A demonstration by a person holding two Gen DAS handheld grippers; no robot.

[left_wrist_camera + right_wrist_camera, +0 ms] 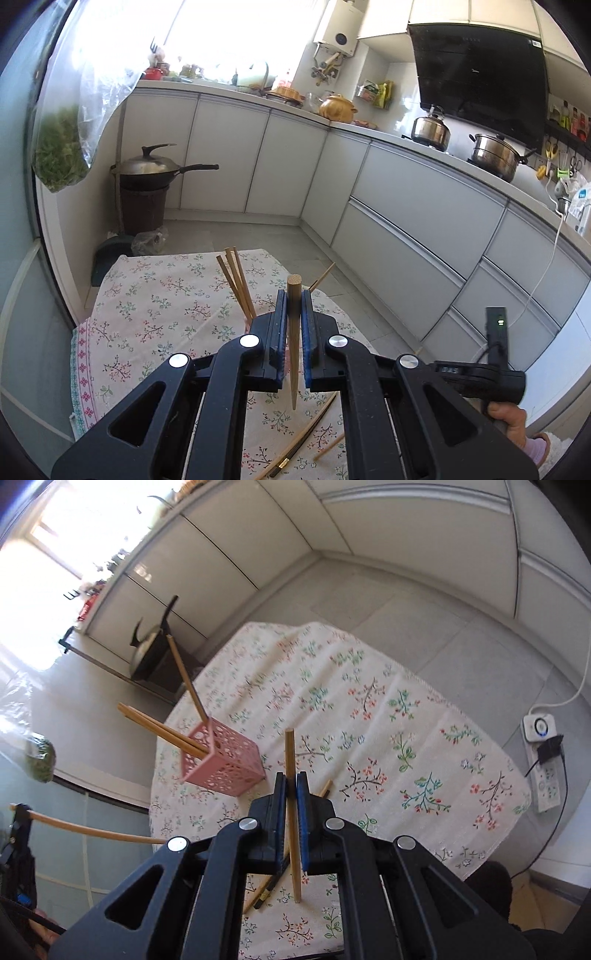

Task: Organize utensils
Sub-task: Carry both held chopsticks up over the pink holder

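My left gripper (294, 297) is shut on a wooden chopstick (294, 354) that stands upright between its blue pads. In the right wrist view it shows at the far left edge, its chopstick (92, 830) reaching toward the table. My right gripper (291, 779) is shut on another wooden chopstick (291, 753), held above the floral tablecloth (369, 701). A pink perforated holder (221, 764) stands on the cloth just left of it, with three chopsticks (162, 729) leaning out. Loose chopsticks (264, 890) lie on the cloth under the right gripper.
The small table's cloth edge (85, 350) drops off close on all sides. A lidded wok (151, 170) sits on a dark stand by the cabinets. A bag of greens (59, 147) hangs at left. A power strip (543, 764) with cables lies on the floor at right.
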